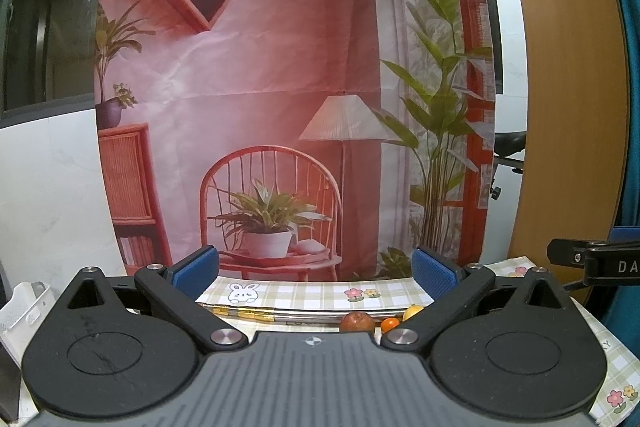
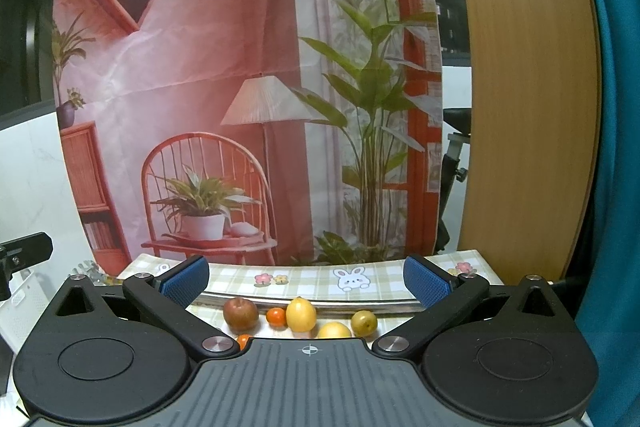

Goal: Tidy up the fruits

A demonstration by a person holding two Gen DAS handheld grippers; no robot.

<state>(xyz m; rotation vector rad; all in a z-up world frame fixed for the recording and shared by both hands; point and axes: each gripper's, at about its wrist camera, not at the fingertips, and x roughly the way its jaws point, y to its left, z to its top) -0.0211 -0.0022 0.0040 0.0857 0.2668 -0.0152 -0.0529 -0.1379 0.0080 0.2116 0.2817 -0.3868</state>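
Over the checked tablecloth (image 1: 304, 295), my left gripper (image 1: 314, 267) hangs with jaws apart, empty, an apple (image 1: 357, 321) low ahead. On the right, my right gripper (image 2: 306, 277) gapes above apple (image 2: 240, 313), lemon (image 2: 301, 314) and tangerine (image 2: 276, 317); round fruit may roll if nudged

Below our left gripper (image 1: 314, 275), its own body hides most of the reddish-brown fruit (image 1: 357, 321), the small orange fruit (image 1: 389, 323) and the yellow fruit (image 1: 412, 313). Below our right gripper (image 2: 306, 281), a second yellow fruit (image 2: 334, 330) and another orange one (image 2: 242, 339) show only their tops. The white basket (image 1: 24, 307) is cut off at the left edge.
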